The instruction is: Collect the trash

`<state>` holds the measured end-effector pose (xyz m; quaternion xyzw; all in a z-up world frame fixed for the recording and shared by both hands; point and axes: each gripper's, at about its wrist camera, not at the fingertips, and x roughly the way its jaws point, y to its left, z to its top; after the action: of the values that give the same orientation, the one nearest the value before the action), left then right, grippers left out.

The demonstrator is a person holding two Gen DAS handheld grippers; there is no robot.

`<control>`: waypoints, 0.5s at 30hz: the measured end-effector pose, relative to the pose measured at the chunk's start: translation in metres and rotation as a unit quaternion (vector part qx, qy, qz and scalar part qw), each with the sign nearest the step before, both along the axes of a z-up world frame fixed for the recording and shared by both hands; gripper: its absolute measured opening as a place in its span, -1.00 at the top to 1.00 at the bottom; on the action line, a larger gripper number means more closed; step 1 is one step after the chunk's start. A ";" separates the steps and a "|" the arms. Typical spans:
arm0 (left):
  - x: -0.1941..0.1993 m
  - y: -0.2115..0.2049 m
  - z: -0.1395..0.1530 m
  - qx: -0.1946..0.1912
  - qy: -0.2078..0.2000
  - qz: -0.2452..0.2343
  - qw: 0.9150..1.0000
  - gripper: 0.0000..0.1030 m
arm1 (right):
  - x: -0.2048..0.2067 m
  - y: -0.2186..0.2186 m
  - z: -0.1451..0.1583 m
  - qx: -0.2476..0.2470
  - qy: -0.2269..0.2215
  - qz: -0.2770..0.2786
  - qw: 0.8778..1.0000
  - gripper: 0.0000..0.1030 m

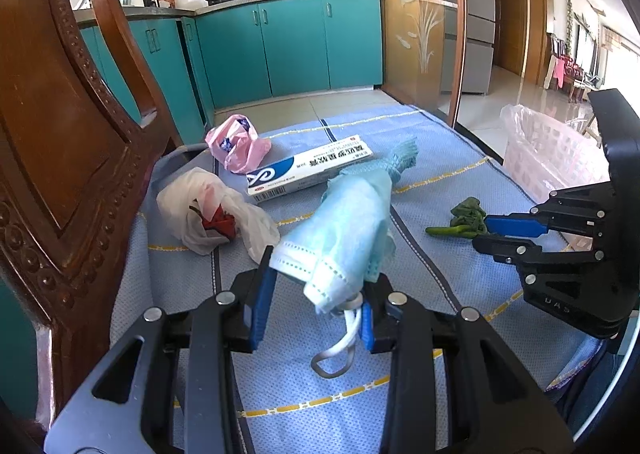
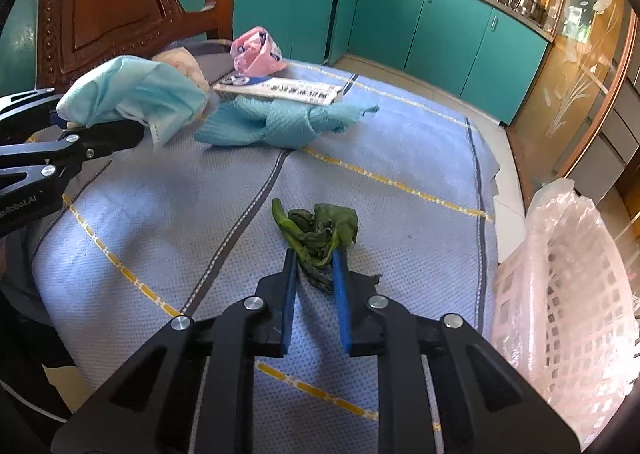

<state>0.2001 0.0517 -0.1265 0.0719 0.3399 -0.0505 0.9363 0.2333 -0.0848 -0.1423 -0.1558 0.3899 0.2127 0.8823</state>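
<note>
My left gripper (image 1: 316, 286) is shut on a crumpled blue face mask (image 1: 344, 230) and holds it above the blue cloth; it also shows in the right wrist view (image 2: 132, 98). My right gripper (image 2: 314, 254) is closed around a wilted green vegetable leaf (image 2: 320, 228) lying on the cloth; the leaf shows in the left wrist view (image 1: 466, 216) too. On the cloth lie a white plastic bag with red scraps (image 1: 208, 210), a pink plastic bag (image 1: 236, 144), a white-and-blue medicine box (image 1: 308, 170) and a teal rag (image 2: 276, 122).
A pink basket lined with a plastic bag (image 2: 560, 294) stands at the right edge of the cloth-covered surface (image 2: 160, 214). A carved wooden chair back (image 1: 60, 134) rises at the left. Teal kitchen cabinets (image 1: 292, 42) stand behind.
</note>
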 end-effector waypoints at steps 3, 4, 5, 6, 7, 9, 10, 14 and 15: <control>0.000 0.003 0.002 -0.004 -0.006 0.002 1.000 0.30 | -0.003 -0.003 0.011 0.008 -0.023 -0.002 1.000 0.66; -0.001 0.003 0.003 -0.005 -0.007 0.003 1.000 0.30 | -0.004 -0.004 0.014 0.011 -0.028 -0.003 1.000 0.66; -0.001 0.004 0.003 -0.006 -0.009 0.003 1.000 0.30 | -0.005 -0.005 0.018 0.015 -0.035 -0.005 0.999 0.66; -0.001 0.004 0.004 -0.007 -0.010 0.004 1.000 0.30 | -0.007 -0.007 0.021 0.020 -0.042 -0.005 0.999 0.66; -0.002 0.004 0.004 -0.008 -0.012 0.004 1.000 0.30 | -0.008 -0.009 0.025 0.025 -0.047 -0.006 0.999 0.66; -0.004 0.004 0.006 -0.010 -0.020 0.004 1.000 0.30 | -0.011 -0.013 0.033 0.032 -0.062 -0.008 0.998 0.66; -0.005 0.004 0.007 -0.011 -0.025 0.004 1.000 0.30 | -0.012 -0.016 0.036 0.035 -0.068 -0.010 0.997 0.66; -0.010 -0.004 0.014 0.028 -0.048 0.013 0.998 0.30 | -0.016 -0.035 0.054 0.055 -0.097 -0.028 0.993 0.66; -0.011 -0.008 0.020 0.035 -0.055 0.017 0.998 0.30 | -0.017 -0.042 0.060 0.057 -0.108 -0.033 0.992 0.66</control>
<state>0.1892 0.0437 -0.1068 0.1011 0.2905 -0.0189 0.9513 0.2162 -0.1265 -0.0826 -0.1139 0.2844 0.1873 0.9333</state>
